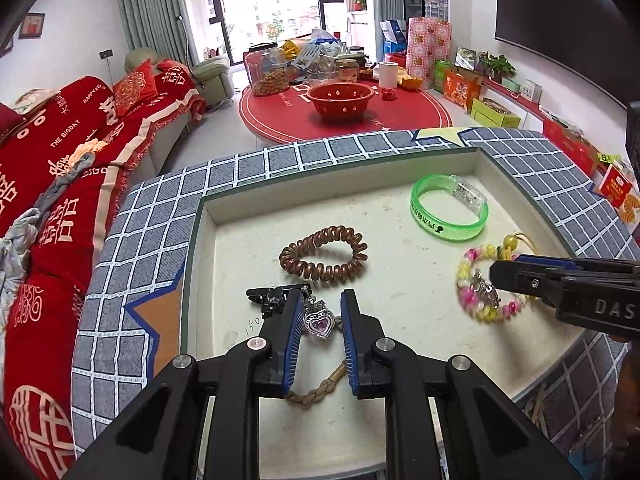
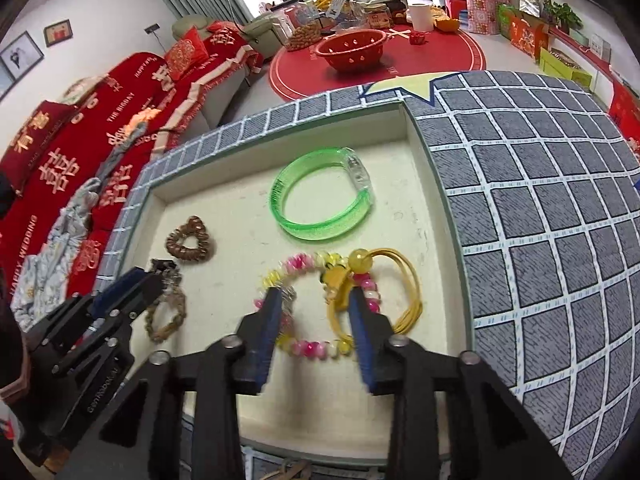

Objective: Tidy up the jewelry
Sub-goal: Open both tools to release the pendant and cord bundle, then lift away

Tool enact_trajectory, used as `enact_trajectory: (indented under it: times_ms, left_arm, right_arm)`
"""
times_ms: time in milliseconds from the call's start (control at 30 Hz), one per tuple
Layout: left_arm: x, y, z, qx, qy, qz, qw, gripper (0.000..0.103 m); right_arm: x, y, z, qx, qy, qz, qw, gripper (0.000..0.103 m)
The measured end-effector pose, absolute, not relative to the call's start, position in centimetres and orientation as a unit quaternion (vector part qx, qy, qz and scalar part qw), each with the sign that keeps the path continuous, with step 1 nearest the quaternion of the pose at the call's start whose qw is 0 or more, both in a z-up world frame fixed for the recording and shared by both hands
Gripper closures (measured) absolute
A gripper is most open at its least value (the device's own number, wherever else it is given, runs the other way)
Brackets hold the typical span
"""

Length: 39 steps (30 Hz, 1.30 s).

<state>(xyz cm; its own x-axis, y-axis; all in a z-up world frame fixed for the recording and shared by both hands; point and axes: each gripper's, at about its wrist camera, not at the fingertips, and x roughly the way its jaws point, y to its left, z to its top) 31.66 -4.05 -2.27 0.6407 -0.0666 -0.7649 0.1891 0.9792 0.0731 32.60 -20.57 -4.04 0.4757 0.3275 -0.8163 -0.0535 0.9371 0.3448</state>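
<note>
A shallow cream tray (image 1: 340, 168) sits in a grey checked cloth surface. My left gripper (image 1: 322, 296) is shut on a braided cord bracelet (image 1: 316, 394) at its silver heart charm (image 1: 319, 322), low over the tray's near left. A black clip (image 1: 266, 298) lies beside its left finger. My right gripper (image 2: 315, 294) is open above a pink-and-yellow beaded bracelet (image 2: 312, 348), which lies on the tray with a yellow cord and bead (image 2: 412, 292). The right gripper (image 1: 496, 274) shows from the side in the left wrist view. Further back lie a brown coil hair tie (image 1: 324, 272) and a green bangle (image 1: 452, 235).
The tray's raised walls and the grey checked cloth (image 2: 540, 200) border it on all sides. Beyond stand a round red table with a red colander (image 1: 342, 98) and jars. A red-covered sofa (image 1: 60, 160) runs along the left.
</note>
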Motion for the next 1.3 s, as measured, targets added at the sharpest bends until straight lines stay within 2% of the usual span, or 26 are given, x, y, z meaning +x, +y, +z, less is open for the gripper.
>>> enact_trajectory:
  times_ms: [67,333,367,400,433,467,900,933,967,1133,1300]
  left_arm:
    - [31.6,-4.0,-2.1,0.076,0.416,-0.069,0.903,0.070]
    - [31.0,-3.8,-1.5,0.067,0.414,-0.064,0.906,0.070]
    - [30.9,-3.8,-1.4,0.067,0.413,-0.062,0.906,0.057]
    - [30.8,-3.7,-1.3,0.065,0.412,-0.061,0.907,0.039]
    - [30.4,-3.6,-1.0,0.063,0.406,-0.057,0.910,0.003]
    - [30.1,-3.5,-0.7,0.059,0.394,-0.053,0.916,0.000]
    - [26.9,-3.6,1.9,0.066,0.372,-0.048,0.925,0.000]
    - [26.5,-3.6,2.1,0.067,0.370,-0.050,0.925,0.000]
    - [26.3,-3.7,2.2,0.067,0.369,-0.052,0.926,0.000]
    - [24.5,-3.7,3.0,0.064,0.365,-0.065,0.927,0.000]
    - [21.9,-3.6,3.3,0.052,0.363,-0.084,0.927,0.000]
  right_arm:
    - [32.4,-20.4,-3.5,0.138,0.493,0.115,0.851,0.048]
    - [31.5,-20.5,-1.9,0.156,0.480,0.124,0.854,0.035]
    - [31.3,-20.6,-1.7,0.159,0.478,0.124,0.855,0.034]
    - [31.1,-20.7,-1.5,0.160,0.476,0.123,0.856,0.033]
    - [30.9,-20.8,-1.3,0.161,0.475,0.122,0.857,0.030]
    - [30.6,-20.9,-1.0,0.162,0.471,0.122,0.858,0.028]
    - [26.2,-22.2,2.3,0.179,0.442,0.123,0.871,0.019]
    - [25.9,-22.3,2.4,0.180,0.440,0.124,0.871,0.013]
    - [25.6,-22.5,2.6,0.180,0.438,0.123,0.872,0.000]
    - [22.8,-23.1,4.2,0.160,0.405,0.115,0.893,0.000]
    - [20.3,-23.7,5.0,0.141,0.417,0.121,0.890,0.000]
